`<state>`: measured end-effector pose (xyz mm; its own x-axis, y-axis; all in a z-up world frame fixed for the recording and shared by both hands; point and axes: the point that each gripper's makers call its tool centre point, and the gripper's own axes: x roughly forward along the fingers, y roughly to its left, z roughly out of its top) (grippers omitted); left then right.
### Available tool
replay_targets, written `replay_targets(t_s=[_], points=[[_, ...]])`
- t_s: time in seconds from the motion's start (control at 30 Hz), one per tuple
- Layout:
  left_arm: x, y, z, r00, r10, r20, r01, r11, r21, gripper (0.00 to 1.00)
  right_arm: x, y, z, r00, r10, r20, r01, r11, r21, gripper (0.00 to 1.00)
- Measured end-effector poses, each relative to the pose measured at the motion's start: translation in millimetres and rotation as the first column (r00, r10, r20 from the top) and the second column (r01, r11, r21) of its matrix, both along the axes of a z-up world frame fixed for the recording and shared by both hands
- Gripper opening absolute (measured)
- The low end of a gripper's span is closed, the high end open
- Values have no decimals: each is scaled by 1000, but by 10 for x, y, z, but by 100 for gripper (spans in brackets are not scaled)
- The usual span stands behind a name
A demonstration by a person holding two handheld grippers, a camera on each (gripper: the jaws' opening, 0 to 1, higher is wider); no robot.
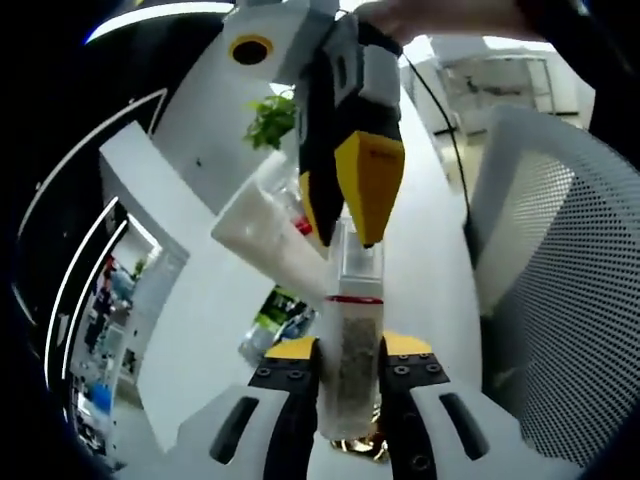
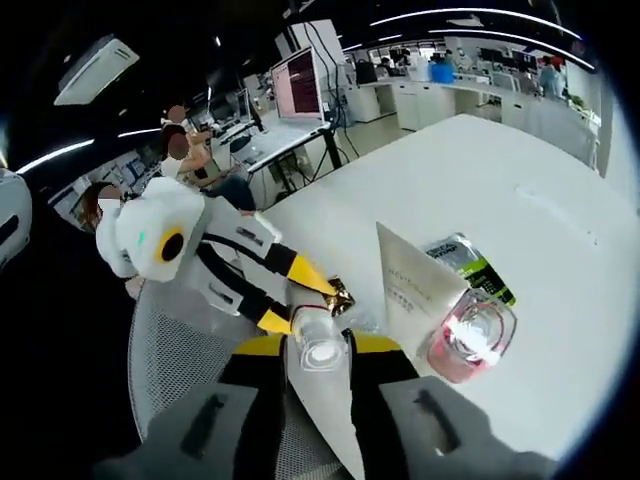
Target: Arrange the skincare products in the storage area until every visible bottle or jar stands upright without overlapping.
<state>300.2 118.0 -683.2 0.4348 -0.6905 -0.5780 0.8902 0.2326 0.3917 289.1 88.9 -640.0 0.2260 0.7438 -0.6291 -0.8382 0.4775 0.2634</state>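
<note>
- The clear bottle (image 1: 350, 350) stands between both grippers, long axis running jaw to jaw.
- Left gripper (image 1: 348, 405) clamps its base; right gripper (image 2: 318, 375) pinches the cap end.
- White tube (image 2: 408, 285) and pink jar (image 2: 470, 340) wait on the table (image 2: 520, 200).

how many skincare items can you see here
4: a clear bottle gripped by both the left gripper and right gripper, a white tube, a green-black tube and a pink jar on the table. More may be hidden.
</note>
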Motion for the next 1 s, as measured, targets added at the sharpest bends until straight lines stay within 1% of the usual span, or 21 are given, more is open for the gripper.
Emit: replay_targets(t_s=[0.07,0.13,0.17,0.27,0.33,0.37,0.4,0.43,0.47,0.5,0.63,0.7,0.73,0.77,0.8,0.83,0.87,0.9,0.93,0.97,1.0], points=[[11,6,13,999,20,-37,-21,999,-44,18,8,-42,-11,1000,-29,2,29,1000,12,24],[30,33,10,999,24,-46,-26,999,-42,18,7,-74,-32,999,-50,-1,50,998,27,24],[33,34,17,998,32,-62,-36,998,-60,18,-11,-79,-40,997,-71,-22,72,996,54,25],[9,9,67,991,33,-129,-51,989,-136,18,-2,-92,-37,992,-122,-11,123,987,107,24],[-4,-19,121,984,32,-178,-67,978,-196,18,-17,-85,-40,992,-128,-1,128,983,128,24],[-4,-22,131,982,32,-184,-70,976,-204,18,-21,-74,-37,991,-135,-10,135,980,145,24],[-15,-42,165,977,27,-214,-79,968,-238,18,7,-66,-19,987,-160,-3,158,972,172,24],[-20,-56,190,972,23,-234,-86,961,-263,18,9,-63,-10,987,-160,3,157,970,185,25],[-23,-58,203,969,18,-247,-88,957,-276,18,17,-58,4,985,-172,-1,168,964,204,25],[-36,-73,230,962,8,-272,-94,948,-304,18,54,-53,42,980,-200,2,194,952,238,24],[-59,-96,302,941,-15,-339,-122,918,-377,18,57,-20,138,980,-199,20,183,931,317,24],[-55,-86,323,937,-21,-349,-126,910,-394,18,61,-19,142,978,-206,35,184,927,326,25],[-73,-94,332,930,-29,-367,-132,905,-405,18,59,-12,149,978,-206,34,182,924,336,25],[-74,-101,354,924,-34,-381,-143,894,-425,18,72,18,198,976,-217,22,193,903,383,26],[-77,-105,373,917,-41,-397,-153,883,-443,18,76,28,224,975,-220,18,195,893,405,26],[-105,-110,392,901,-64,-429,-158,872,-464,17,65,42,255,977,-215,5,191,881,433,26],[-95,-108,424,897,-72,-436,-169,857,-487,18,82,42,285,974,-225,7,197,868,456,26],[-124,-114,433,888,-90,-451,-165,853,-495,18,70,54,302,977,-214,9,185,865,466,27],[-139,-121,454,878,-103,-467,-173,842,-511,18,66,73,340,978,-210,3,182,853,489,27],[-146,-126,467,874,-112,-473,-175,835,-522,18,73,87,379,977,-214,2,183,840,510,27],[-177,-138,477,863,-131,-489,-175,829,-531,18,73,98,403,977,-212,-6,184,832,524,27]])
